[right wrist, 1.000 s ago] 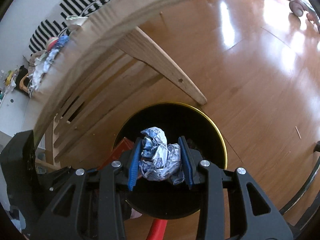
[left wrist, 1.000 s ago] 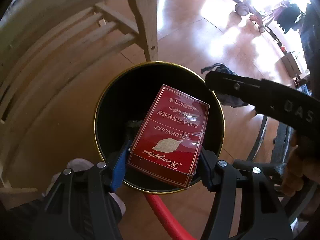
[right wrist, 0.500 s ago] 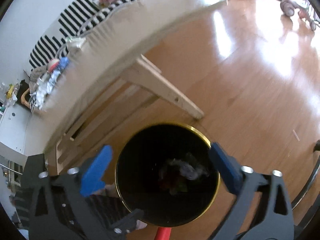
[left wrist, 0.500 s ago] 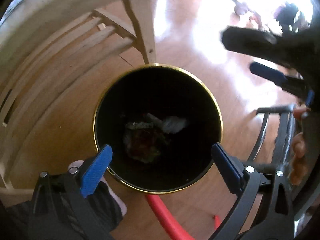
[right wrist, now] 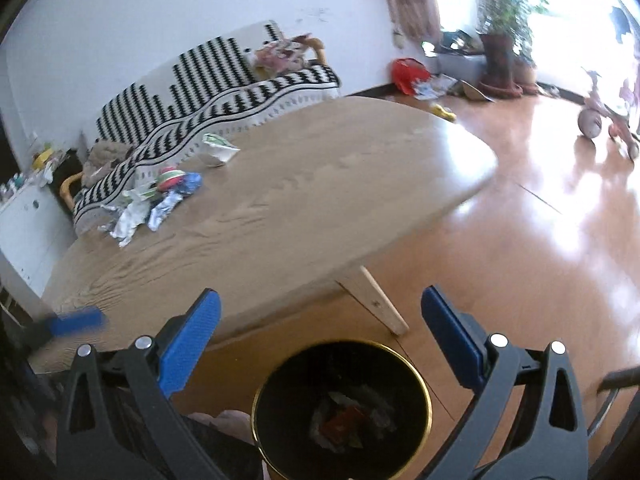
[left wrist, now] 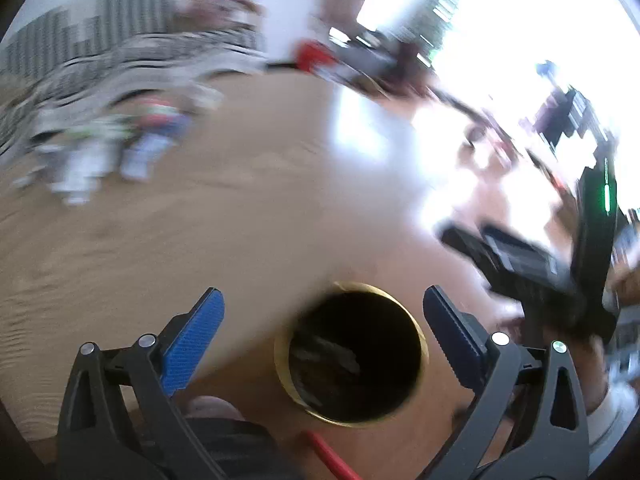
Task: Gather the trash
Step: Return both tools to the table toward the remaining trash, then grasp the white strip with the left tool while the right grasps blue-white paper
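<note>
A glossy wooden floor [right wrist: 540,248] fills the right side, bright with glare toward three o'clock. At about eleven o'clock a sofa under a black-and-white zigzag throw [right wrist: 224,92] stands against a white wall [right wrist: 160,12]. A potted plant [right wrist: 502,20] rises at one o'clock, with a red container [right wrist: 408,72] on the floor just left of it among scattered papers. A small yellow toy [right wrist: 442,111] lies on the floor near twelve o'clock. A pink tricycle [right wrist: 604,118] stands at two o'clock.
</note>
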Action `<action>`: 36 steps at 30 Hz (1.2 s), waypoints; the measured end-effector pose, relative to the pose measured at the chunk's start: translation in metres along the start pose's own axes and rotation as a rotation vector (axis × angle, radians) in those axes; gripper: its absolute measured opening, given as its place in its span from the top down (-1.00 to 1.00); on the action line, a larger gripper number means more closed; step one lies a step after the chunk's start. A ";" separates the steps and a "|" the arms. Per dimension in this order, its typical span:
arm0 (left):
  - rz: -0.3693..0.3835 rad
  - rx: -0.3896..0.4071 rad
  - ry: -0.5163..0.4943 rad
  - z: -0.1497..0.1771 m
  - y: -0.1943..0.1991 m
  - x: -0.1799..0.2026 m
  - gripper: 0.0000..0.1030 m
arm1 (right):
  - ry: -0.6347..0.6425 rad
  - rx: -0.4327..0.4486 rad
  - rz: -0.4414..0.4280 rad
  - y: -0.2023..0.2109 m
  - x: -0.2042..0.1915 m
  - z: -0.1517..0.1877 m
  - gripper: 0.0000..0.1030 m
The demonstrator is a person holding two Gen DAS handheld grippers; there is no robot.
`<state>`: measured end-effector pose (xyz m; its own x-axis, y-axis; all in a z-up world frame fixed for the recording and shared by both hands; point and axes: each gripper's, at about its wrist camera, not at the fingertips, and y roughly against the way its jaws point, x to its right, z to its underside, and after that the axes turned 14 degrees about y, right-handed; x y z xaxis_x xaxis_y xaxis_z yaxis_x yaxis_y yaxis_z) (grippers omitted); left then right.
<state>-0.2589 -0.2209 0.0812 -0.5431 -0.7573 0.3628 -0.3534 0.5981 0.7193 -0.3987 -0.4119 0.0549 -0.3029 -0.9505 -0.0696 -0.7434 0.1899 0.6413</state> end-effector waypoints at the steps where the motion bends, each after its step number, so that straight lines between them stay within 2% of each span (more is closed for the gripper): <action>1: -0.038 0.043 0.045 -0.013 0.012 -0.023 -0.88 | 0.007 -0.001 -0.008 -0.003 -0.005 -0.003 -0.89; 3: -0.155 0.117 0.105 -0.036 0.031 -0.071 -0.88 | 0.032 -0.005 -0.035 -0.016 -0.021 -0.013 -0.89; 7: -0.312 0.160 0.198 -0.065 0.049 -0.152 -0.88 | 0.083 -0.014 -0.067 -0.046 -0.060 -0.039 -0.89; 9: -0.381 0.153 0.232 -0.076 0.050 -0.194 -0.88 | 0.090 -0.015 -0.094 -0.065 -0.083 -0.057 -0.89; 12: -0.445 0.104 0.277 -0.089 0.040 -0.245 -0.88 | 0.107 -0.036 -0.142 -0.095 -0.118 -0.082 -0.89; 17: -0.471 0.014 0.334 -0.100 0.015 -0.301 -0.88 | 0.171 -0.098 -0.153 -0.162 -0.176 -0.122 -0.89; 20: -0.478 -0.052 0.357 -0.105 -0.011 -0.324 -0.88 | 0.190 -0.155 -0.117 -0.207 -0.202 -0.139 -0.89; 22: -0.527 -0.035 0.307 -0.114 -0.026 -0.333 -0.90 | 0.193 -0.217 -0.091 -0.233 -0.213 -0.143 -0.89; 24: -0.512 -0.009 0.284 -0.123 -0.030 -0.335 -0.90 | 0.187 -0.274 -0.080 -0.257 -0.224 -0.143 -0.89; 27: -0.492 0.002 0.260 -0.150 -0.043 -0.346 -0.90 | 0.242 -0.265 0.038 -0.274 -0.239 -0.147 -0.89; 28: -0.482 0.010 0.244 -0.157 -0.046 -0.350 -0.90 | 0.248 -0.270 0.051 -0.277 -0.241 -0.149 -0.89; 36: -0.444 0.011 0.189 -0.208 -0.077 -0.383 -0.90 | 0.256 -0.271 0.038 -0.290 -0.244 -0.160 -0.90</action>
<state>0.1349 -0.0317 0.0097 -0.1902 -0.9738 0.1243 -0.5282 0.2083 0.8232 -0.0139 -0.2748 0.0078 -0.1427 -0.9813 0.1289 -0.5390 0.1863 0.8214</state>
